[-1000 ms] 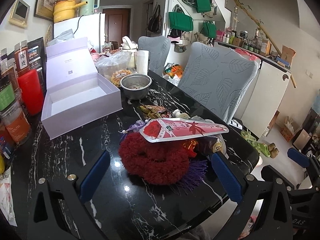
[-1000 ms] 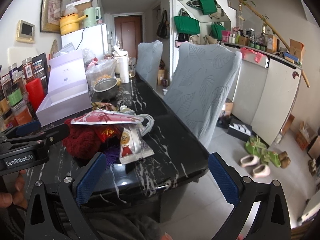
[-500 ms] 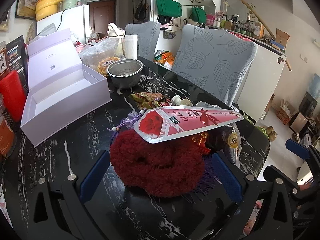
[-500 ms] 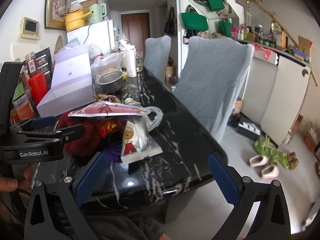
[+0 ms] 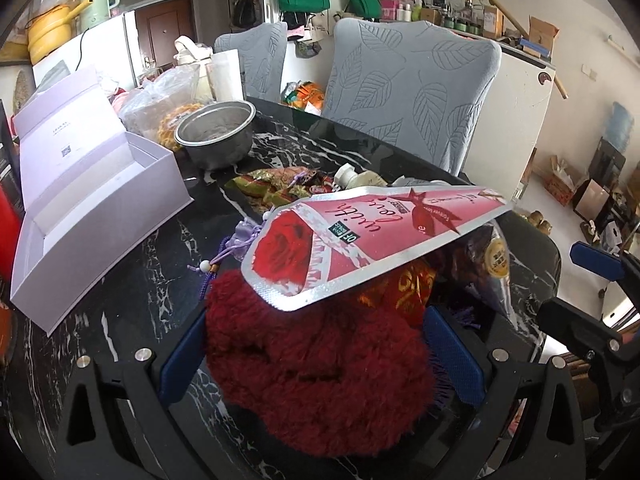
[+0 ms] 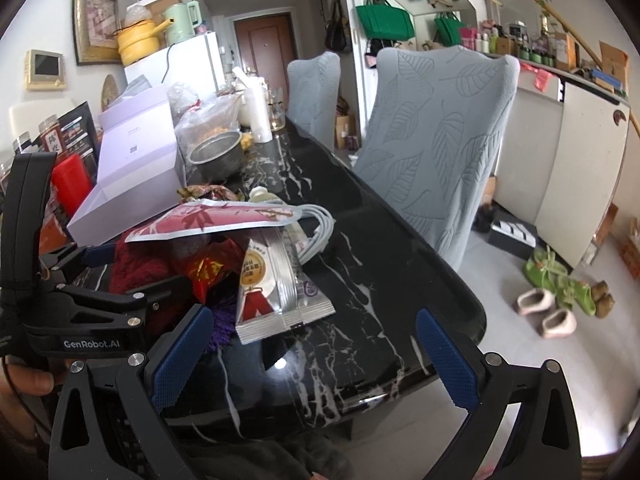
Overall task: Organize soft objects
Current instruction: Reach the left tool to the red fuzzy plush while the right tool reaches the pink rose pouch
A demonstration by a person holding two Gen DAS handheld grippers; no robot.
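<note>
Left claw (image 5: 316, 364) spread around red fluffy bundle (image 5: 316, 380), pads at its flanks; likely light and squashy, best pinched mid-body, pink pouch (image 5: 360, 236) resting loosely on top.

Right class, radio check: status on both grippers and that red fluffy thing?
Left gripper open, straddling red fluffy bundle. Right gripper open, empty. Rose-print pouch lying atop bundle.

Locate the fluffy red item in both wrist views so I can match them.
Left wrist: fluffy red item low centre, between the left gripper fingers, under the pink rose pouch.
Right wrist: fluffy red item left of centre, behind the left gripper.
Shared landmark: steel bowl.
</note>
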